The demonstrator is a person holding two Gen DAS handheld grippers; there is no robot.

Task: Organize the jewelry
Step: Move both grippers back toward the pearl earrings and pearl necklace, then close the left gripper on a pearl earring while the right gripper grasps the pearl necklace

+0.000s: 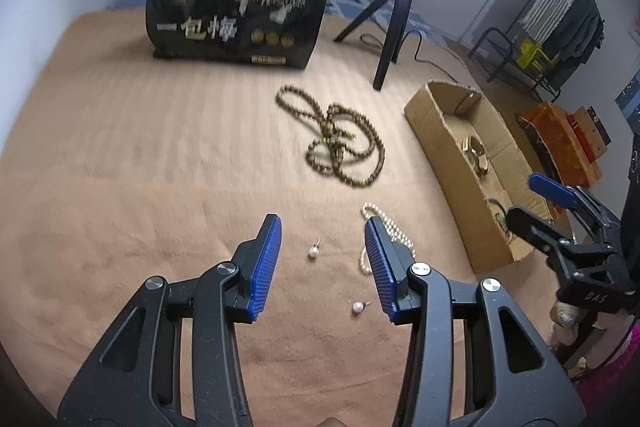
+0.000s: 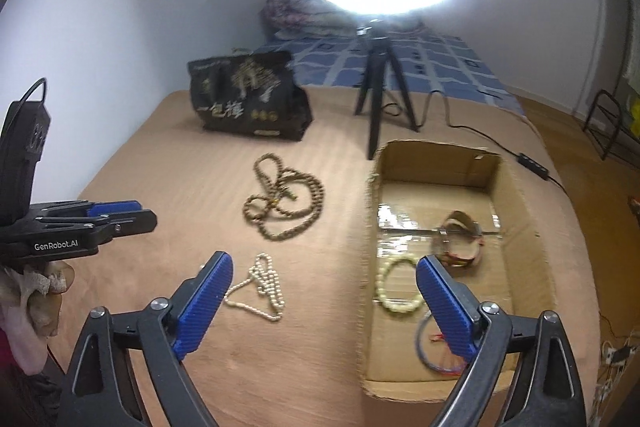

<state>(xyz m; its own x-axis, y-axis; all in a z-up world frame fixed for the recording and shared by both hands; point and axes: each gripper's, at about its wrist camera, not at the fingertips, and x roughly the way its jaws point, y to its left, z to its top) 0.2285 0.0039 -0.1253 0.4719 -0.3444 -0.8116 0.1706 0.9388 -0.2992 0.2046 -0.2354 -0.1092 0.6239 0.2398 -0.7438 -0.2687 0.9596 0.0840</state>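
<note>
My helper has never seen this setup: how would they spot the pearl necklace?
Start at the cardboard box. On the tan blanket left of it lie two strands; the pearl necklace is the nearer one, small and creamy white, unlike the long brown bead string.

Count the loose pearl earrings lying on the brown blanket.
2. One pearl earring lies between the left gripper fingers; the other pearl earring lies nearer the camera, by its right finger. More may hide beneath the gripper.
</note>
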